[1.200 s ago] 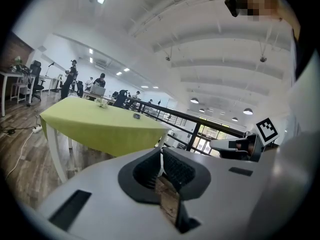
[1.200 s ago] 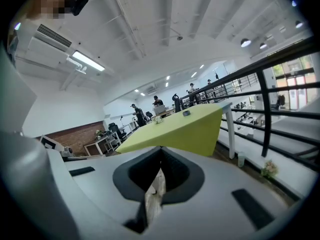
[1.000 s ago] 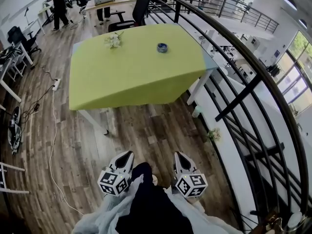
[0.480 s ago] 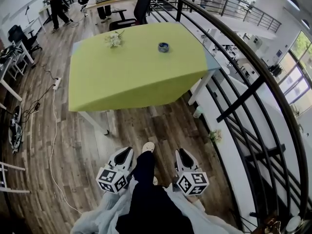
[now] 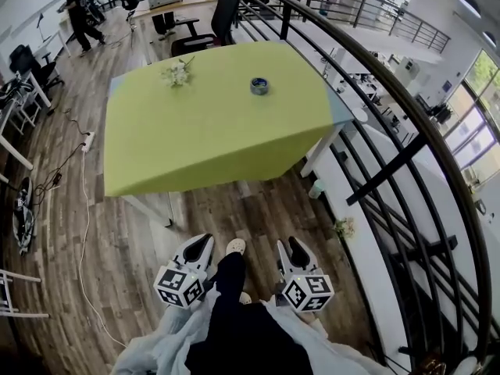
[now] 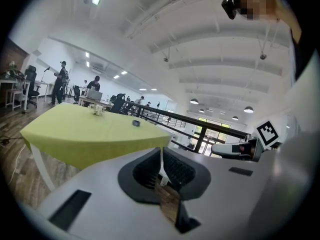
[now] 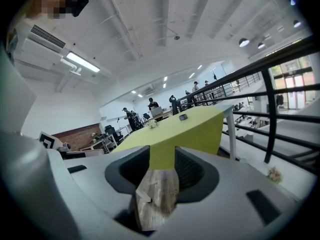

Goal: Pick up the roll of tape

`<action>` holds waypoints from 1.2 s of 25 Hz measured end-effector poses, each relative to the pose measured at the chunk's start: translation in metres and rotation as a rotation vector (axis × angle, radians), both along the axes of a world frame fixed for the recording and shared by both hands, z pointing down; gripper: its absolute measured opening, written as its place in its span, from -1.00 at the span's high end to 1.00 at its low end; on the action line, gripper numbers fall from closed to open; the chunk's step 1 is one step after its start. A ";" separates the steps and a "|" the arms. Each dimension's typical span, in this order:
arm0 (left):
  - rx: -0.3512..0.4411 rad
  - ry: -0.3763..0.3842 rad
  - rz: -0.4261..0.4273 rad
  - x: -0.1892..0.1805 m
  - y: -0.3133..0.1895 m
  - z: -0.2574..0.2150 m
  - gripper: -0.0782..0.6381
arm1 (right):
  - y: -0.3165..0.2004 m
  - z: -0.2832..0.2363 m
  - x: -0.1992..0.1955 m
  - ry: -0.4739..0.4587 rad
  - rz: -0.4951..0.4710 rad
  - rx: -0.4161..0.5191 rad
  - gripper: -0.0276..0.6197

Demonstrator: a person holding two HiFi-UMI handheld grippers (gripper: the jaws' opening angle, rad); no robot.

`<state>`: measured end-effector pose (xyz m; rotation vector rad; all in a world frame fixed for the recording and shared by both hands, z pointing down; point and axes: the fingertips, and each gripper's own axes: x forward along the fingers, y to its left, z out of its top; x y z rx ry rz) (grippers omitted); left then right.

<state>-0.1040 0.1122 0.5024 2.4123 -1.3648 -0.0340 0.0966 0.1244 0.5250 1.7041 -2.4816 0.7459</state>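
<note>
One tape roll point(image 5: 259, 86) on table point(image 5: 205, 135)

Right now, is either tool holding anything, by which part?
Nothing is held. The left tool is shut, empty; the right tool has just been opening, empty too. The tape lies on the table.

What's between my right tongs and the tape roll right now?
Head view: from the right tongs, bare wood floor, then the green table, its cloth bare up to the roll of tape.
</note>
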 end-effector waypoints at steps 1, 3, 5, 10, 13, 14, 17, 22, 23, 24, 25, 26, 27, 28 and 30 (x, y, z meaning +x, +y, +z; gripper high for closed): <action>0.005 -0.004 0.002 0.000 -0.010 -0.002 0.70 | -0.009 -0.002 0.001 0.000 0.002 0.003 0.44; 0.014 -0.007 0.005 0.000 -0.030 -0.007 0.70 | -0.028 -0.007 0.002 -0.001 0.008 0.009 0.44; 0.020 -0.005 0.009 0.002 -0.050 -0.011 0.70 | -0.045 -0.010 0.004 -0.002 0.014 0.012 0.43; 0.039 -0.006 0.031 0.008 -0.094 -0.022 0.70 | -0.086 -0.018 0.009 -0.001 0.033 0.020 0.43; 0.044 -0.010 0.032 0.004 -0.122 -0.027 0.70 | -0.111 -0.020 0.007 0.005 0.036 0.017 0.41; 0.045 -0.011 0.031 0.002 -0.131 -0.028 0.70 | -0.119 -0.021 0.006 0.005 0.036 0.015 0.40; 0.046 -0.010 0.031 -0.003 -0.156 -0.029 0.70 | -0.141 -0.024 0.003 0.007 0.041 0.016 0.39; 0.059 -0.003 0.041 -0.005 -0.194 -0.030 0.70 | -0.176 -0.026 0.001 0.015 0.049 0.023 0.37; 0.060 -0.002 0.045 -0.005 -0.201 -0.029 0.70 | -0.183 -0.026 0.001 0.016 0.051 0.023 0.36; 0.059 -0.001 0.048 -0.005 -0.208 -0.028 0.70 | -0.189 -0.025 0.001 0.017 0.053 0.023 0.36; 0.058 0.000 0.051 -0.005 -0.214 -0.027 0.70 | -0.196 -0.024 0.000 0.019 0.055 0.023 0.36; 0.056 0.001 0.055 -0.005 -0.220 -0.025 0.70 | -0.202 -0.023 0.000 0.019 0.055 0.022 0.36; 0.054 0.002 0.058 -0.005 -0.226 -0.022 0.70 | -0.208 -0.022 -0.002 0.019 0.056 0.021 0.36; 0.052 0.003 0.061 -0.005 -0.232 -0.020 0.70 | -0.214 -0.020 -0.003 0.018 0.056 0.019 0.35; 0.052 0.003 0.069 -0.006 -0.243 -0.018 0.70 | -0.224 -0.019 -0.005 0.013 0.059 0.020 0.35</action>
